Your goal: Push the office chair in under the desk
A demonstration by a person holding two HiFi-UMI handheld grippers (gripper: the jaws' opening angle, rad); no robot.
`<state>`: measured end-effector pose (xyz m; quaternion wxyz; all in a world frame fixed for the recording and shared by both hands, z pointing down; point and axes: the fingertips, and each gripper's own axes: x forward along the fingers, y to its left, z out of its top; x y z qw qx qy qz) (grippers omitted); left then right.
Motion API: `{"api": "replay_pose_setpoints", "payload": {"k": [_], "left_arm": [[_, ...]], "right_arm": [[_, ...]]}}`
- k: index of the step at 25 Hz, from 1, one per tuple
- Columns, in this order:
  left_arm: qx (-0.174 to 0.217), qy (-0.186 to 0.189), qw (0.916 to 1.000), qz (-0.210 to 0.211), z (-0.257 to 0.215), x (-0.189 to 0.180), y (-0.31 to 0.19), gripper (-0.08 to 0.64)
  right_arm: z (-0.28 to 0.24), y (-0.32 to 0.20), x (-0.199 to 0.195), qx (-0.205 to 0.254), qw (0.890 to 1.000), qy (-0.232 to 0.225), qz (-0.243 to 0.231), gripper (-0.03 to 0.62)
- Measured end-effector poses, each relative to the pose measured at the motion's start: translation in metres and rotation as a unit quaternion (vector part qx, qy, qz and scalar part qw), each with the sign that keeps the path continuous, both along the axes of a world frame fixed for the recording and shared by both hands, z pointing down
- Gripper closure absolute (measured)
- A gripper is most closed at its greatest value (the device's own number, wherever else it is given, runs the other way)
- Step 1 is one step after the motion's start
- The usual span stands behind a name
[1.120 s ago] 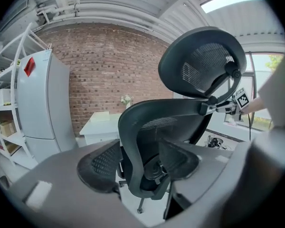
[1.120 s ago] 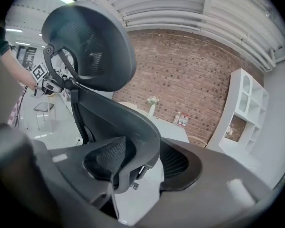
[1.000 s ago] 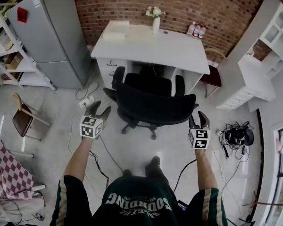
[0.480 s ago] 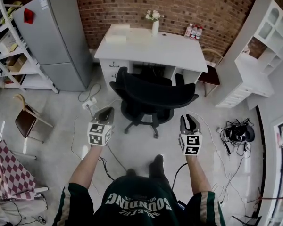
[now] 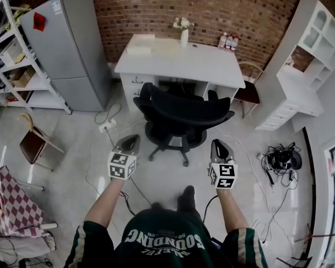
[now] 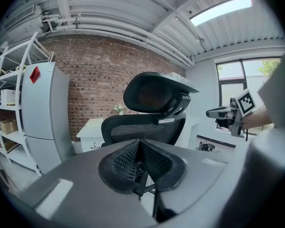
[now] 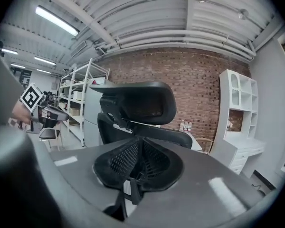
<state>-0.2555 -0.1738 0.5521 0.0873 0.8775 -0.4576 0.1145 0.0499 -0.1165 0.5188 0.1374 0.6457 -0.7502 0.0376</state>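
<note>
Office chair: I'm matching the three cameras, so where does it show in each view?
Head view: office chair at centre, before the desk.
Left gripper view: centre.
Right gripper view: centre.
Shared landmark: the brick wall behind it.

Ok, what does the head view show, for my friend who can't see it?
A black office chair stands at a white desk by a brick wall. Behind it, not touching, the person holds the left gripper, shut and empty, and the right gripper, its jaws closing on nothing.
</note>
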Motion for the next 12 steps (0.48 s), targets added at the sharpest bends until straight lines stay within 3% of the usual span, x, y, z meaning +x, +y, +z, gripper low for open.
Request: {"api": "replay_pose_setpoints", "payload": {"k": [12], "left_arm": [[0.001, -0.006, 0.9999, 0.015, 0.0024, 0.0085, 0.0069, 0.552]], "right_arm": [[-0.0006, 0.0053, -0.008, 0.005, 1.0, 0.001, -0.008, 0.571]]}}
